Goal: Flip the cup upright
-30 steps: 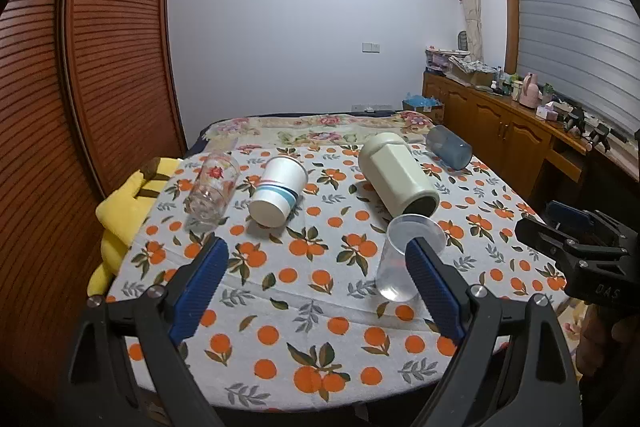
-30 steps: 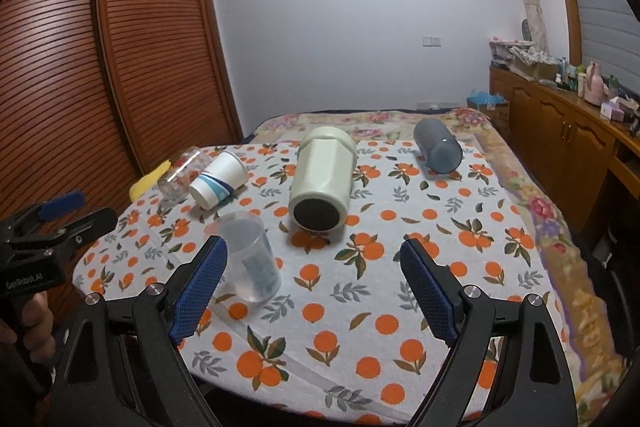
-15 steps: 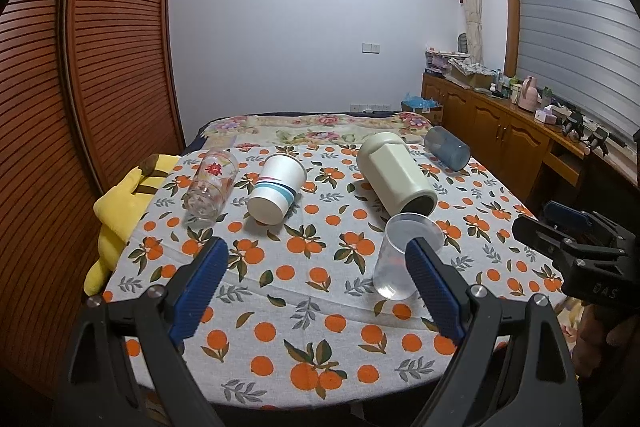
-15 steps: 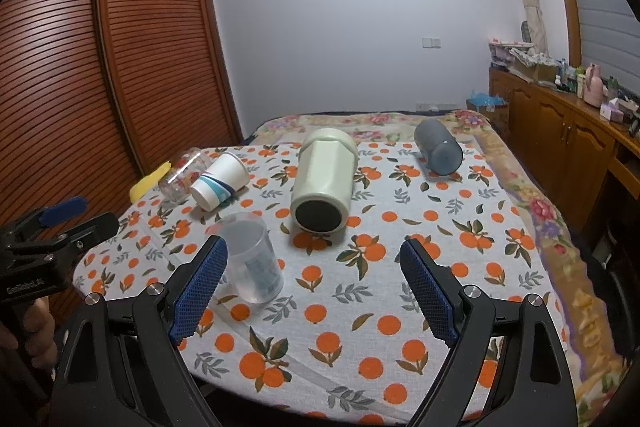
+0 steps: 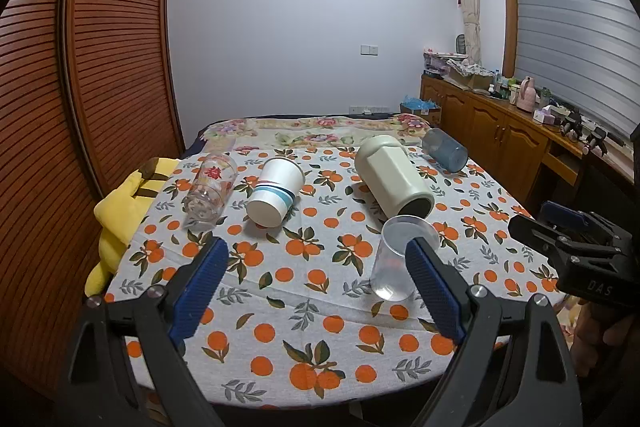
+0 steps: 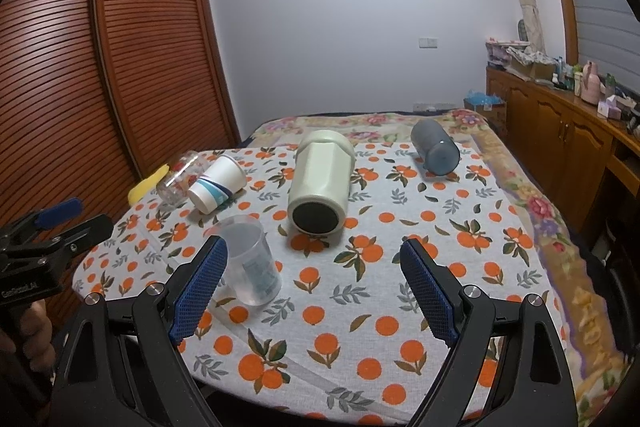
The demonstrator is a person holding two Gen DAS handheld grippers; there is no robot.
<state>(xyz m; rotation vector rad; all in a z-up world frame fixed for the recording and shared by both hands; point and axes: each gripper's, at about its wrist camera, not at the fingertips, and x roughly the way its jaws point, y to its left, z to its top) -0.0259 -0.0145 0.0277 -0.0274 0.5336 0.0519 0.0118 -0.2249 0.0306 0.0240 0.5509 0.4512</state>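
Several cups are on the orange-print tablecloth (image 5: 304, 291). A clear plastic cup (image 5: 398, 259) stands upright at the near middle; it also shows in the right wrist view (image 6: 250, 263). Lying on their sides are a glass with a red flower (image 5: 210, 189), a white paper cup with blue stripes (image 5: 274, 197), a large cream tumbler (image 5: 394, 181) and a blue-grey cup (image 5: 444, 150). My left gripper (image 5: 318, 285) is open and empty above the near edge. My right gripper (image 6: 316, 287) is open and empty, the clear cup by its left finger (image 6: 200, 283).
A yellow plush toy (image 5: 120, 211) lies off the table's left edge beside a slatted wooden wardrobe (image 5: 100, 67). A wooden cabinet (image 5: 500, 143) with clutter runs along the right wall. A flowered bedspread (image 5: 320, 135) lies behind the table.
Both grippers have drawn back and risen a little from the table. The cups have not moved.
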